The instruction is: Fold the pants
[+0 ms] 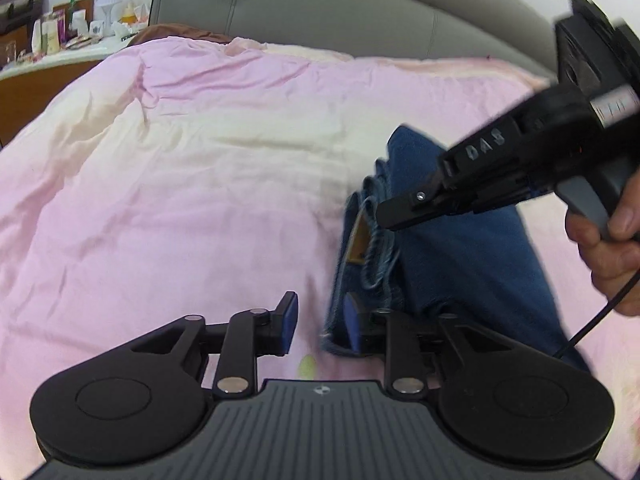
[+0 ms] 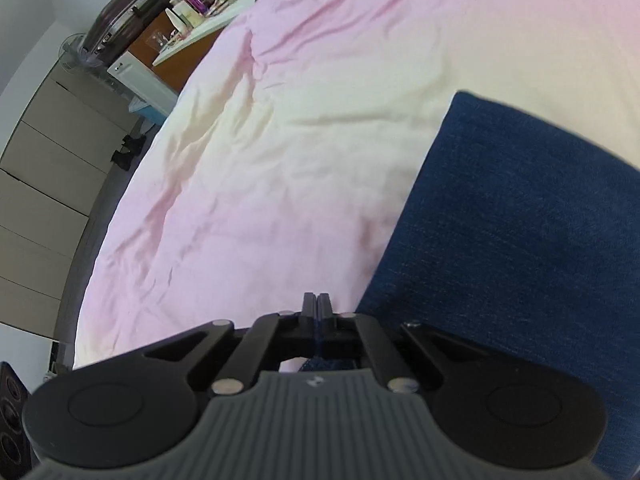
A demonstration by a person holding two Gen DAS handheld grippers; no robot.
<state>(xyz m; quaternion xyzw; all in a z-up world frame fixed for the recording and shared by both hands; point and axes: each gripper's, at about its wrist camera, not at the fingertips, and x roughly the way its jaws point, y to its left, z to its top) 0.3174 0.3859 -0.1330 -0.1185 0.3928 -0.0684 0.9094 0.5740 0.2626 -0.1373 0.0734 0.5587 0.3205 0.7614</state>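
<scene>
Nearest in the left wrist view, the left tool (image 1: 318,322) has its fingers spread apart, released; its right pad (image 1: 352,322) lies against the lower edge of the pants (image 1: 460,248), while the left pad (image 1: 289,322) stands over the bare duvet (image 1: 180,184), so it grips nothing; a little further, the right tool (image 1: 390,214) comes in from the right, held by the right hand (image 1: 612,248), with its tip just over the bunched waistband part of the pants; in its own view the right tool (image 2: 316,306) has its fingers pressed together, and a thin strip of blue cloth shows between them, so I judge it is clenched on an edge of the pants (image 2: 520,240); the pants lie on the bed, on the right part of the duvet, as a compact dark blue block with a straight far edge; from this I judge that at least one fold is already made and the legs are laid together, though how many layers there are I cannot tell; what remains seems to be the last fold or the smoothing of the bunched edge near the left tool; beyond the pants the duvet is bare up to the headboard (image 1: 320,8).
</scene>
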